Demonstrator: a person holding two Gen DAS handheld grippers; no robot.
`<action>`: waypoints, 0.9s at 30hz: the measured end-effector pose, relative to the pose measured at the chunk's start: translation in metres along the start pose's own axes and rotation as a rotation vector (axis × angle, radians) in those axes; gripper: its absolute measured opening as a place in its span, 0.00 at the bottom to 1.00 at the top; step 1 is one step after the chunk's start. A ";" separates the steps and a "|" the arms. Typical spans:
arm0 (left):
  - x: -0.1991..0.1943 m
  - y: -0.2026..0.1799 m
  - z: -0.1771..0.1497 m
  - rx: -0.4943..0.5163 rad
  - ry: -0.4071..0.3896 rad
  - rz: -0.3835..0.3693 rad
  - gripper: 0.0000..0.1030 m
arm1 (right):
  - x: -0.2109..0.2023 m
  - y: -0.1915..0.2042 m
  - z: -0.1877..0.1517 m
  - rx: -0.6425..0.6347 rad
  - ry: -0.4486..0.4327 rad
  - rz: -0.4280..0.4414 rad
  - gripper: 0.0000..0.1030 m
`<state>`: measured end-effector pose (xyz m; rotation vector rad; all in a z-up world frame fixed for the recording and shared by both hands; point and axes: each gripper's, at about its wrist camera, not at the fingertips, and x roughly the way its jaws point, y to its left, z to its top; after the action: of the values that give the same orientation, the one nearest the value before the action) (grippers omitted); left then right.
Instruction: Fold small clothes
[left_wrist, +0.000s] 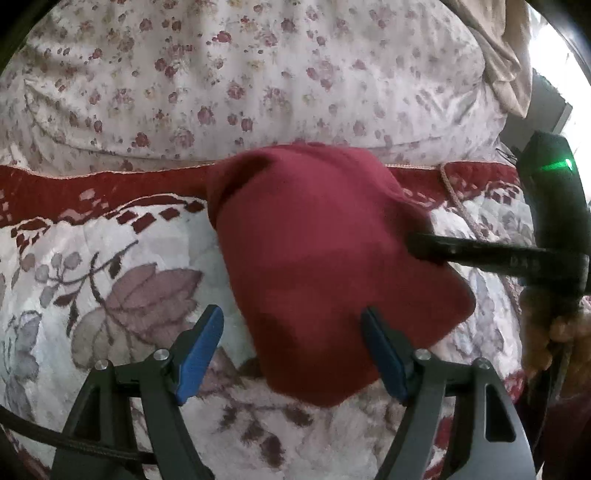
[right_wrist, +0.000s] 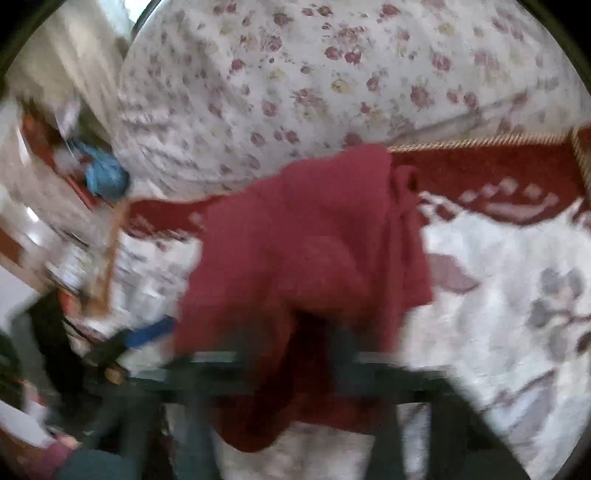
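Hanging between and ahead of the left gripper (left_wrist: 291, 328)'s spread blue fingers (left_wrist: 201, 347), the red garment (left_wrist: 317, 258) lies over the patterned blanket (left_wrist: 110, 280). The right gripper (left_wrist: 424, 247) pinches its right edge with fingers together; its own view is blurred.

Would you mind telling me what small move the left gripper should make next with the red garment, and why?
Probably close the left gripper on the near edge of the red garment. Its blue fingers stand open with that edge between them, while the right gripper appears to hold the garment's far side above the floral bedspread, so a second grip would let both guide the fold.
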<state>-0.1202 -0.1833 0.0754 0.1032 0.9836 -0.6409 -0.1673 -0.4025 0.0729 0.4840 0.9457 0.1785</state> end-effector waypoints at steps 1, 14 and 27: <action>-0.002 0.000 -0.001 0.005 -0.013 -0.005 0.74 | -0.005 0.000 -0.004 -0.020 -0.013 0.005 0.07; 0.025 0.016 -0.014 -0.088 -0.035 -0.044 0.76 | -0.042 0.025 0.013 -0.141 -0.122 -0.113 0.77; 0.035 0.032 -0.022 -0.159 -0.055 -0.141 0.85 | 0.167 0.118 0.139 -0.469 0.349 -0.188 0.86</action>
<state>-0.1053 -0.1657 0.0282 -0.1251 0.9908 -0.6882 0.0496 -0.2846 0.0740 -0.0743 1.2395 0.3105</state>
